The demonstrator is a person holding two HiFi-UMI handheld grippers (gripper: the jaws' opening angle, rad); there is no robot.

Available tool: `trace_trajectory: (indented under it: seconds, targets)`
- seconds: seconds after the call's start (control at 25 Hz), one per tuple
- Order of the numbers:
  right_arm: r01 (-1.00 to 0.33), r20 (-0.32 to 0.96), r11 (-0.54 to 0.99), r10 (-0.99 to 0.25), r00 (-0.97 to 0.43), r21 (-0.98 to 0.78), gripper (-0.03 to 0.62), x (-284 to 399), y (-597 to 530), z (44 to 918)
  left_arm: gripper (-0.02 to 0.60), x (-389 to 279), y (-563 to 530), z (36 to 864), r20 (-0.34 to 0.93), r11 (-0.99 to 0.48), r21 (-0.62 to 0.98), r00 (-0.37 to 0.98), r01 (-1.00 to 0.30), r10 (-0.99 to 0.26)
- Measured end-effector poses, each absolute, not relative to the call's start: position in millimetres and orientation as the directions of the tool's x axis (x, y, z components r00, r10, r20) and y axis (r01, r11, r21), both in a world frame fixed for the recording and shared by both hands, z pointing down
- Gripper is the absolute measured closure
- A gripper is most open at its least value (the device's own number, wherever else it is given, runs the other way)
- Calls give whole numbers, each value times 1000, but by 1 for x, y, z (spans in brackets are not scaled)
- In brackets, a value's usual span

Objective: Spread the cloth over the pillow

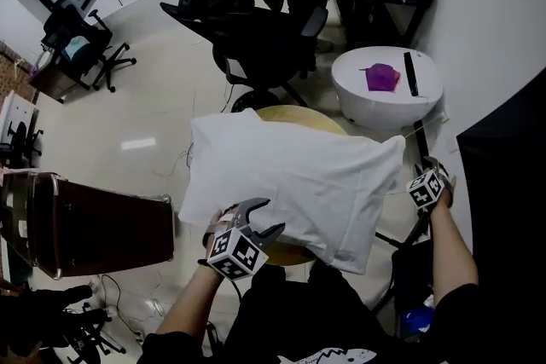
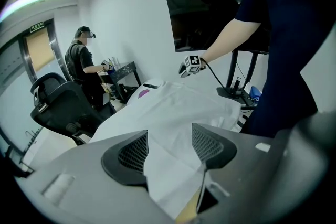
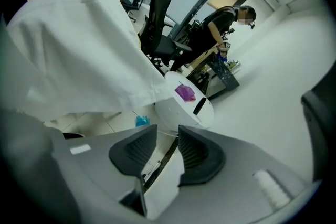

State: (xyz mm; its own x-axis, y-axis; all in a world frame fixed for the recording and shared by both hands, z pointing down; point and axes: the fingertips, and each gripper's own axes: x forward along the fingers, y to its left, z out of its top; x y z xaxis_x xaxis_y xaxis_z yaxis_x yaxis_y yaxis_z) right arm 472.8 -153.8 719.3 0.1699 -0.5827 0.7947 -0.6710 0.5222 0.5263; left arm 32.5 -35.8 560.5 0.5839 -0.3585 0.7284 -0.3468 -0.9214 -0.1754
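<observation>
1. The white fabric cloth (image 1: pixel 299 175) already lies across the pillow on the round wooden bench (image 1: pixel 294 113). The pillow itself is hidden beneath it, so you seem to be at the final smoothing.
2. Your left gripper (image 2: pixel 169 136) has its fingers spread wide. The cloth's near corner lies loose between them, unpinched.
3. Your right gripper (image 3: pixel 167 131) is half open and empty, just beside the cloth's right edge.
4. The next move probably calls for pinching a corner and drawing it flat.
</observation>
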Motion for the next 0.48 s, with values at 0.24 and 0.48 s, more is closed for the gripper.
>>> trace_trajectory:
  seconds: [0.24,0.48]
  targets:
    - [-730,732,436,-670,128,527,454,393,-129,652,328,-48,-40,568,730,-922,-178,583,-343,-358]
    - [-748,623,380,-780,57,544,454,289,-123,571,328,-154,-46,601,764,-891,-210,501,-403,-407]
